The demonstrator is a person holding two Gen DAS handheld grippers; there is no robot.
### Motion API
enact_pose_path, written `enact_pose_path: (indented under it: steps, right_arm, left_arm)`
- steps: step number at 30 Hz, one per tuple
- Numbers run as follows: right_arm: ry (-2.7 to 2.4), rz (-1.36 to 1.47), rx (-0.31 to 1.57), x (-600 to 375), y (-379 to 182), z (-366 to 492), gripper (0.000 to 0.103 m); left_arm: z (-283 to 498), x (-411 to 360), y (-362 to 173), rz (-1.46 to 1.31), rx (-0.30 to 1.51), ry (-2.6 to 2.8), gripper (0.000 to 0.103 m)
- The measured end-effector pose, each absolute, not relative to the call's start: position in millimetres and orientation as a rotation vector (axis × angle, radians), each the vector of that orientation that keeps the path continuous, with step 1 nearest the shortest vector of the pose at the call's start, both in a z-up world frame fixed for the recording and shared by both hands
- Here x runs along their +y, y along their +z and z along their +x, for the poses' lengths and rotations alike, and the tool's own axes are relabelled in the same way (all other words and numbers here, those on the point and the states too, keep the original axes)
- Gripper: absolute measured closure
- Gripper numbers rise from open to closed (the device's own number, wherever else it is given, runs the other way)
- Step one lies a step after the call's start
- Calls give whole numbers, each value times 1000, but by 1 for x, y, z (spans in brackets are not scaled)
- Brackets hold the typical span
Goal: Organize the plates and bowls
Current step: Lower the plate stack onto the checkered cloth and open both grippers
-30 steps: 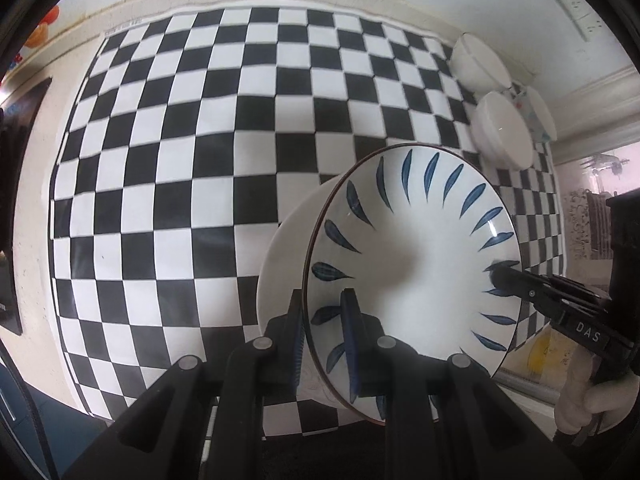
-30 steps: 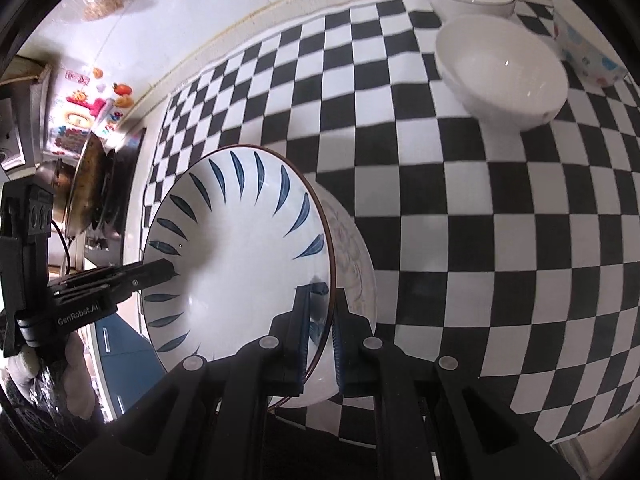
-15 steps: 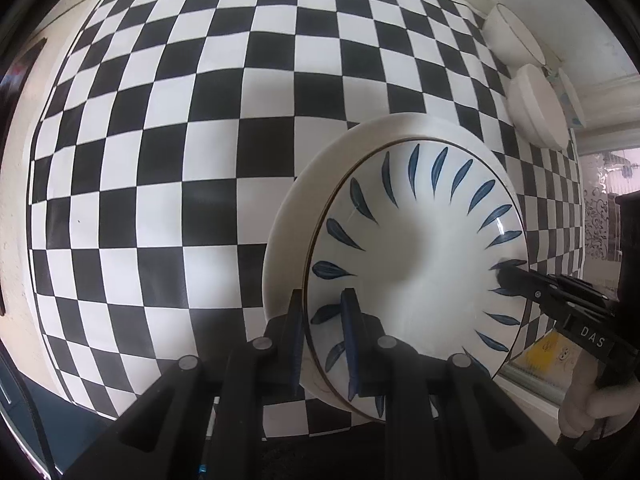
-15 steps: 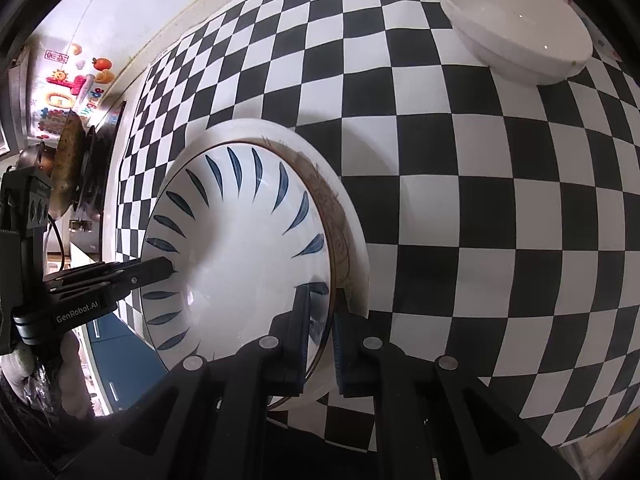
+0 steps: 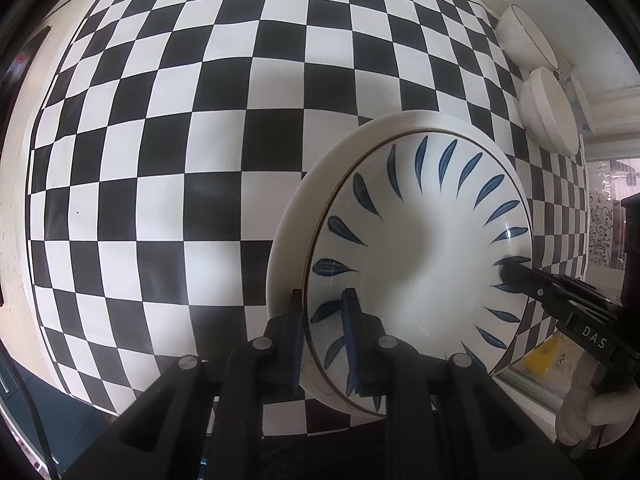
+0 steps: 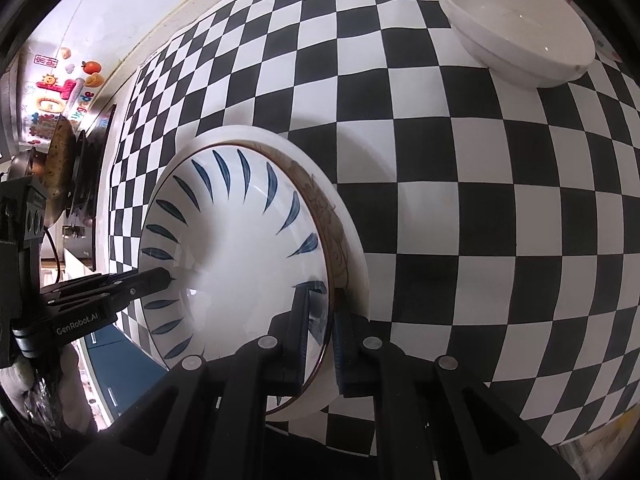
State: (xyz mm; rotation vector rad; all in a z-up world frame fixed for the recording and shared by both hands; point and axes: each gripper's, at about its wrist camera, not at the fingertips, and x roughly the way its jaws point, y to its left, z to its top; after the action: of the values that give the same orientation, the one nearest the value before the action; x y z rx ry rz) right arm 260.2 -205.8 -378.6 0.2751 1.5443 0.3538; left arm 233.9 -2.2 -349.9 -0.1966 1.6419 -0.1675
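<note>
Lowering blue-leaf plate [image 5: 420, 248] onto white plate [image 5: 296, 216], lower right of left view. Left gripper [image 5: 324, 328] and right gripper [image 6: 322, 320] each pinch opposite rims, jaws narrow. Keep plate level, centre it, release both together. Bowls [image 6: 516, 24] upper right.

Blue-leafed white plate [image 5: 424, 248], checkered mat [image 5: 200, 160]

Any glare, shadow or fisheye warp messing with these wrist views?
Left wrist: checkered mat bulges strongly, soft shadow left of the stacked plates, small highlight on the blue-leaf plate near its right rim, everything sharp. Right wrist: same barrel warp, faint glints on the blue-leaf plate and white bowl, dark vignette at corners.
</note>
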Motion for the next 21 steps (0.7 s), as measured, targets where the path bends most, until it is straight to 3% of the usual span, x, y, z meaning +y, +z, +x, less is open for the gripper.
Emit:
enact_pose_path:
  steps: [15, 21]
  right_arm:
    - [331, 333, 1589, -212, -381, 264, 88]
    - [342, 313, 1599, -205, -375, 262, 67]
  left_arm:
    - [235, -6, -356, -192, 1680, -144, 87]
    - [231, -5, -355, -198, 1685, -122, 87]
